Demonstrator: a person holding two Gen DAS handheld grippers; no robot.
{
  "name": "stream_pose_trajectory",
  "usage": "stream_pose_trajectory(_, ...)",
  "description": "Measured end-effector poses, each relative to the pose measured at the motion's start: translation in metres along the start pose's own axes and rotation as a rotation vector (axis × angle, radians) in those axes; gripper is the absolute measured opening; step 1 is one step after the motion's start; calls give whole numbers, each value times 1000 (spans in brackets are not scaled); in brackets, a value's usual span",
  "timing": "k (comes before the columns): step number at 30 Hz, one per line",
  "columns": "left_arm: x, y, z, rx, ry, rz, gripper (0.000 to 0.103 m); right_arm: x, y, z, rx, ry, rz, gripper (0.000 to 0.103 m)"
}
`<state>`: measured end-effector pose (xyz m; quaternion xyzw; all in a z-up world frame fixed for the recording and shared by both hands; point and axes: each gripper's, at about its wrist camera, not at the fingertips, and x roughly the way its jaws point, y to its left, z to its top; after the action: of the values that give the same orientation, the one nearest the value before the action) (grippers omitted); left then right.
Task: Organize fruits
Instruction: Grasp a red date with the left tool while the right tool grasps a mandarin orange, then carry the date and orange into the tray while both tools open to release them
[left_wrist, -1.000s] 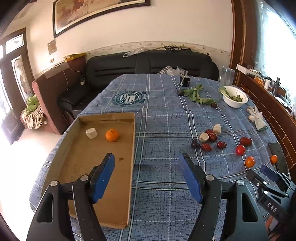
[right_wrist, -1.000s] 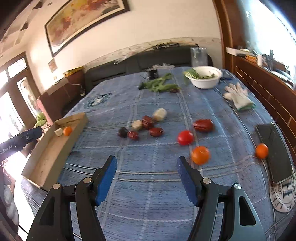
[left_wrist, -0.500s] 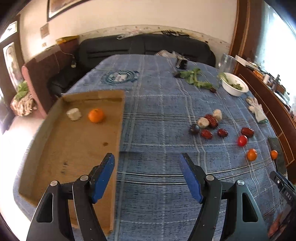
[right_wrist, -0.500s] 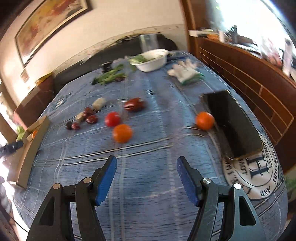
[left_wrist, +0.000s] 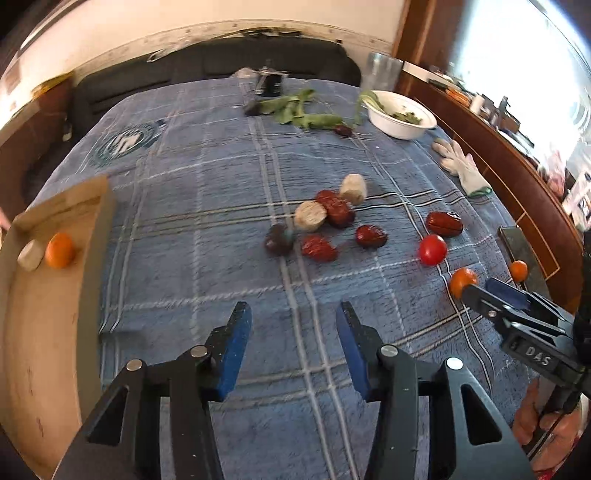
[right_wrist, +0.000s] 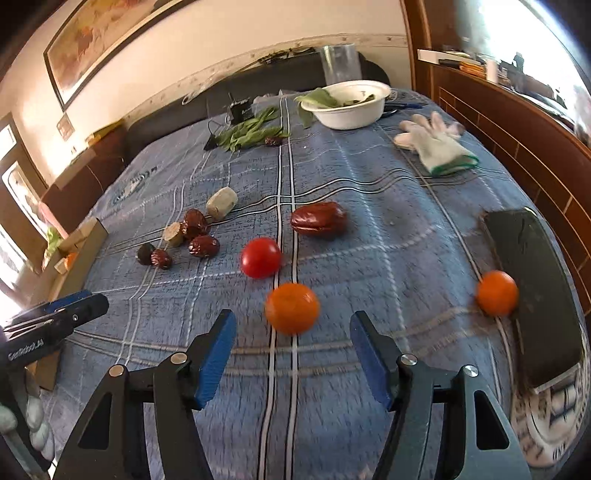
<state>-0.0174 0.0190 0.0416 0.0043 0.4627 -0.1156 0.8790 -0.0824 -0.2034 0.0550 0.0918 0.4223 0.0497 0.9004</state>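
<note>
An orange fruit (right_wrist: 291, 308) lies on the blue checked cloth just ahead of my open, empty right gripper (right_wrist: 291, 323). A red tomato (right_wrist: 260, 257) and a dark red fruit (right_wrist: 318, 218) lie beyond it. Another orange fruit (right_wrist: 496, 292) rests against a black phone (right_wrist: 532, 273). A cluster of red dates (left_wrist: 334, 212) and pale chunks (left_wrist: 310, 220) lies mid-table. My left gripper (left_wrist: 293, 315) is open and empty over bare cloth. The cardboard tray (left_wrist: 40, 314) at the left holds an orange fruit (left_wrist: 60, 250) and a pale chunk (left_wrist: 30, 254).
A white bowl of greens (right_wrist: 347, 103), loose green leaves (right_wrist: 251, 133) and a white glove (right_wrist: 436, 146) lie at the far side. A wooden ledge (right_wrist: 517, 140) runs along the right. A dark sofa (left_wrist: 221, 70) stands beyond the table.
My left gripper has swung right, away from the tray, toward the date cluster. My right gripper has moved close to the near orange fruit, which now sits just beyond its fingertips.
</note>
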Motion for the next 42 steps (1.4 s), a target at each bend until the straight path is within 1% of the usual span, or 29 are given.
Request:
stream_pose_trajectory(1,3,-3,2,10,-3,-2,47,4,0,1,3,8,2,63)
stream_pose_trajectory(5,22,-10,17,41,-4,-15,47,14,-2,4,17,21,5,59)
stream_pose_trajectory(10,50,-4,31,-2,37,-36,46,16,-3,5,17,13,14,58)
stream_pose_trajectory(13,49,-8,36,17,0,-40,46,17,-2,6,14,9,14,58)
stream_pose_trajectory(15,50,-12,38,26,-5,-45,46,17,-1,6,10,6,8,58)
stream_pose_trajectory(17,50,-18,37,45,-3,-30,46,18,0,5,6,3,3,58)
stream_pose_trajectory(20,47,-21,31,55,0,-50,46,17,0,6,5,5,3,58)
stream_pose_trajectory(25,53,-20,28,48,7,-51,45,17,-1,4,13,-4,8,58)
stream_pose_trajectory(29,59,-33,33,92,-5,-36,45,16,-1,3,13,-7,2,57)
stream_pose_trajectory(30,63,-37,33,105,-1,-35,45,16,-1,3,12,-8,-2,55)
stream_pose_trajectory(31,66,-40,33,113,6,-35,41,15,-1,2,8,-10,-13,50)
stream_pose_trajectory(32,68,-43,31,122,10,-20,28,15,-1,2,3,-10,-19,46)
stream_pose_trajectory(33,66,-46,28,142,-9,17,17,15,-2,1,3,-10,-11,38)
stream_pose_trajectory(34,64,-47,26,156,-14,22,18,14,-3,1,7,-11,-2,36)
stream_pose_trajectory(36,57,-41,20,133,-15,-13,17,13,-6,-1,18,-18,10,36)
stream_pose_trajectory(42,27,-19,10,56,-52,-33,18,7,-9,-4,49,-29,39,36)
